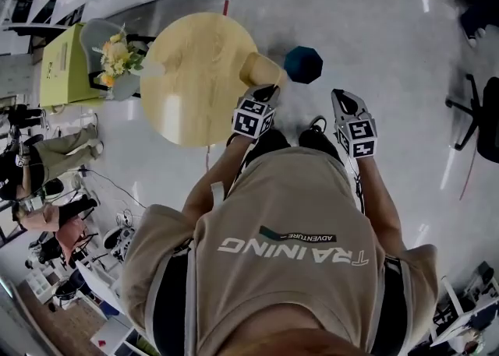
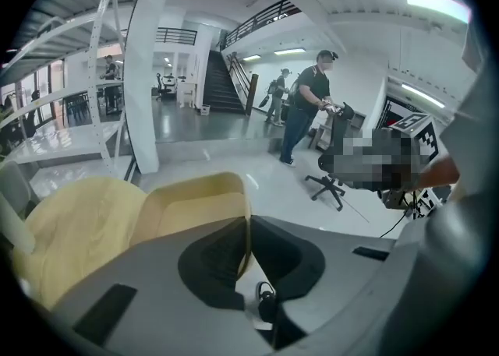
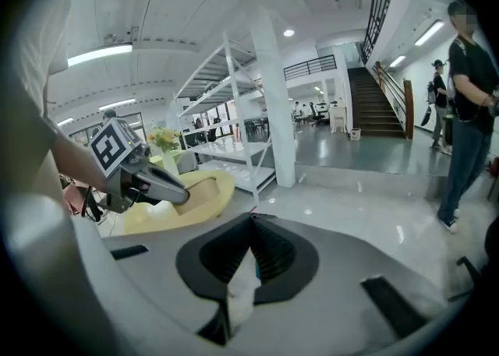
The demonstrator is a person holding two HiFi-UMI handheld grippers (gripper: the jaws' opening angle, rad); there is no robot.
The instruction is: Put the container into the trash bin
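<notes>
In the head view my left gripper [image 1: 263, 97] is shut on the rim of a tan, open-topped container [image 1: 260, 68], held past the edge of the round yellow table [image 1: 195, 74]. The left gripper view shows the container's thin wall [image 2: 199, 206] pinched between the closed jaws of the left gripper [image 2: 245, 226]. A dark teal trash bin [image 1: 302, 64] stands on the floor just right of the container. My right gripper [image 1: 348, 101] hangs to the right of the bin; in its own view this right gripper [image 3: 251, 222] is shut with a white tissue [image 3: 242, 284] between the jaws.
A vase of flowers [image 1: 117, 57] and a green box [image 1: 62, 66] sit left of the table. A black office chair [image 1: 482, 117] stands at the right. White shelving [image 3: 234, 113] and a person [image 2: 306, 105] are further off. My feet [image 1: 316, 125] show below the grippers.
</notes>
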